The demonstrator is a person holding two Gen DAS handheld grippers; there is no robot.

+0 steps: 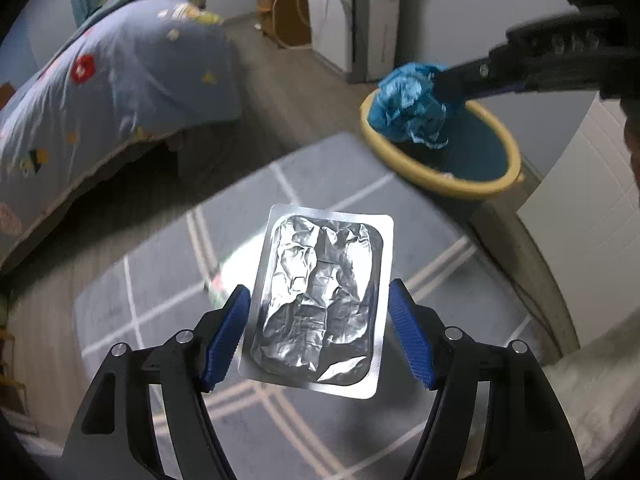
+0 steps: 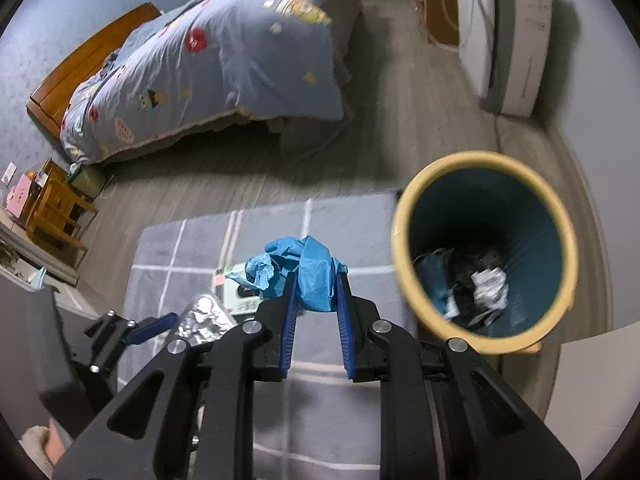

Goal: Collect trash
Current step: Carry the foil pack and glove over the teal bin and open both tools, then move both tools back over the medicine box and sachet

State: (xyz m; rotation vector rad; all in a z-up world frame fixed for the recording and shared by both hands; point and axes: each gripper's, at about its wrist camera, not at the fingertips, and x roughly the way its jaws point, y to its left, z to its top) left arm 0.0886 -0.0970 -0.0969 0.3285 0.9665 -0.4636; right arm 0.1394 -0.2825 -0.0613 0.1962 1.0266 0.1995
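A bed [image 2: 224,64] is standing on the wooden floor [image 2: 400,128] beside a grey rug [image 1: 320,184]. The bin [image 2: 404,264] is holding crumpled paper [image 2: 488,284]. The left gripper [image 1: 316,332] is pinching a foil blister pack [image 1: 320,304]; the right gripper [image 2: 316,308] is squeezing a blue wad [image 2: 308,272] near the bin.

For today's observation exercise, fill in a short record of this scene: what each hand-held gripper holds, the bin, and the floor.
left hand-held gripper: holds foil blister pack by its edges
right hand-held gripper: shut on crumpled blue plastic
bin: yellow rim, blue inside, some trash in it
floor: grey checked rug on wood floor
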